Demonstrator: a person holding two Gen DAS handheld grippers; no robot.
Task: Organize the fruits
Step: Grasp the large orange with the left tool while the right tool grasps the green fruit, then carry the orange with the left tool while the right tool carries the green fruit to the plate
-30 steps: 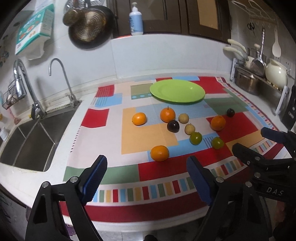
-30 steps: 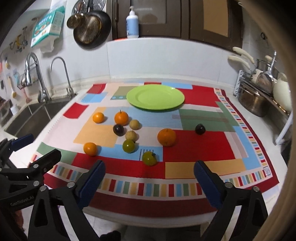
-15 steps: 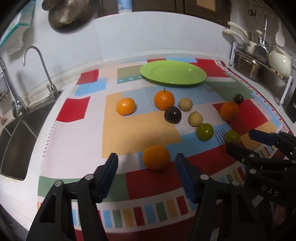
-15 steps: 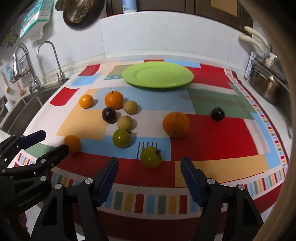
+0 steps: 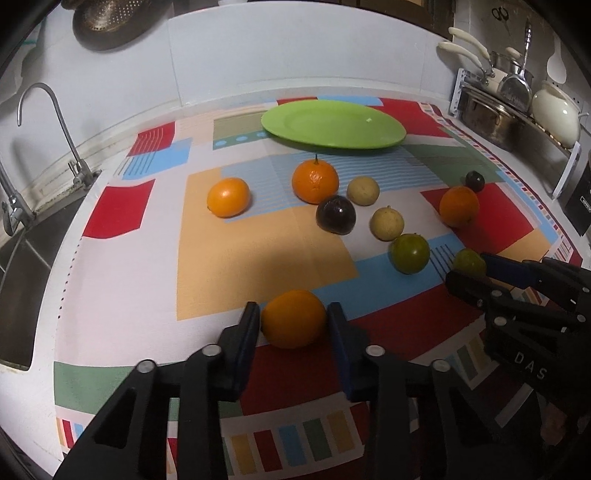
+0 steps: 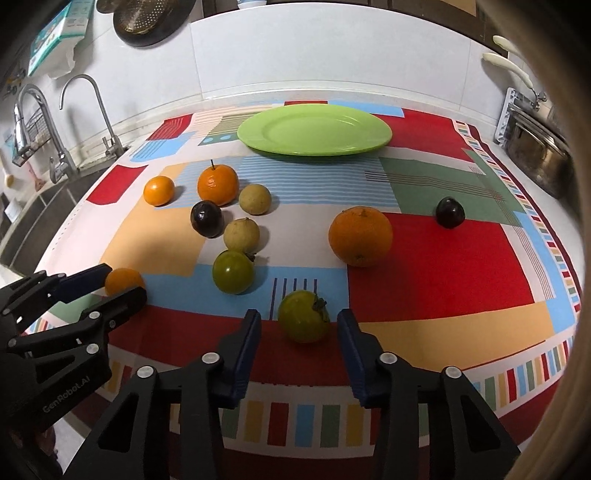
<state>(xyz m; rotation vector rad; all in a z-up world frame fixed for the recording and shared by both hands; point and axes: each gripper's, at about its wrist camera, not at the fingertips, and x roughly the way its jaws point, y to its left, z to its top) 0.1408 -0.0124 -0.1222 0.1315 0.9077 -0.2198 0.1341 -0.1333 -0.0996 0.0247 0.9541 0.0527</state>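
Observation:
Several fruits lie on a colourful patterned cloth (image 5: pixel 122 273). My left gripper (image 5: pixel 293 325) has its blue pads touching both sides of a small orange (image 5: pixel 293 318) that rests on the cloth near the front edge. My right gripper (image 6: pixel 299 326) is open around a green tomato-like fruit (image 6: pixel 303 320), with gaps on both sides. An empty green plate (image 5: pixel 332 125) (image 6: pixel 314 129) sits at the back. Other oranges (image 6: pixel 360 236), dark plums (image 6: pixel 207 218), pale round fruits (image 6: pixel 242 234) and a second green fruit (image 6: pixel 232 271) lie between.
A sink with taps (image 5: pixel 70 147) lies to the left of the cloth. A dish rack with pots (image 5: pixel 491 114) stands at the right. A colander (image 6: pixel 147 18) hangs on the white back wall. The counter's front edge is just below both grippers.
Both grippers moved forward and down toward the cloth. The left jaws narrowed onto the near orange. The right jaws narrowed around the green fruit.

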